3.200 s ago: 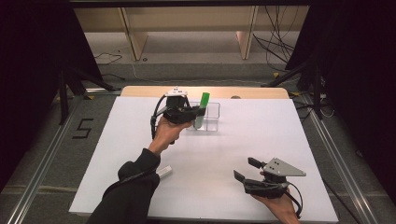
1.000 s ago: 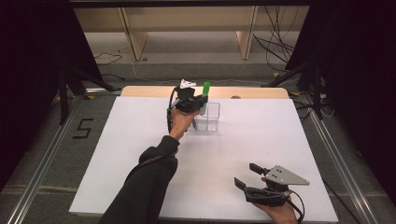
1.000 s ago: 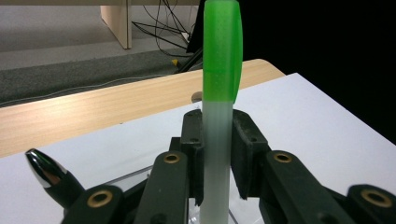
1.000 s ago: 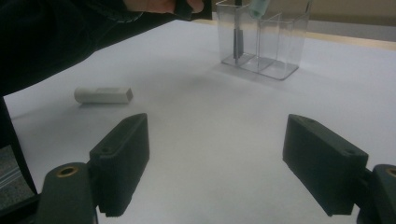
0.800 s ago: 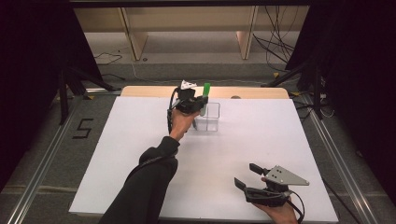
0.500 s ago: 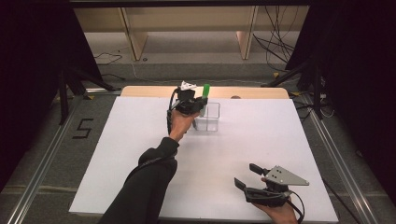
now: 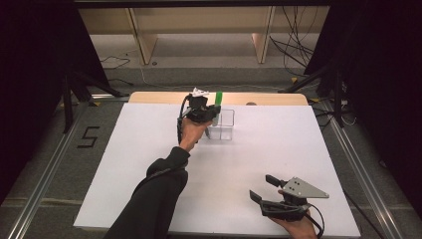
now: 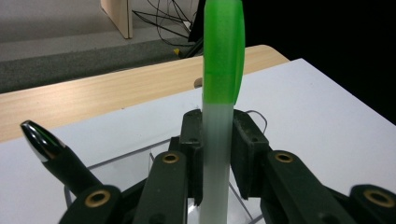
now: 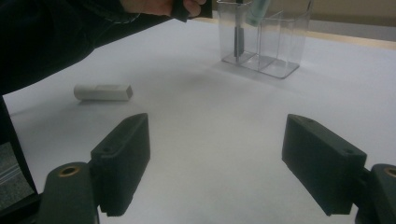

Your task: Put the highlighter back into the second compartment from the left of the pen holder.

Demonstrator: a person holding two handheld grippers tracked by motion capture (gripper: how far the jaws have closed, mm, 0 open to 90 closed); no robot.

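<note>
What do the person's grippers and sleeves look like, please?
Both grippers are black. The left gripper has blocky black jaws on arms with brass-coloured pivot rings, and a black cable trails from it. The right gripper has the same square black pads and carries a grey three-cornered plate. The left sleeve is dark.

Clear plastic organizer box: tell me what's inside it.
The clear plastic organizer box holds a black pen with a shiny tip. The green-capped white marker, clamped in the left claw, is entering it. Its floor is hidden.
</note>
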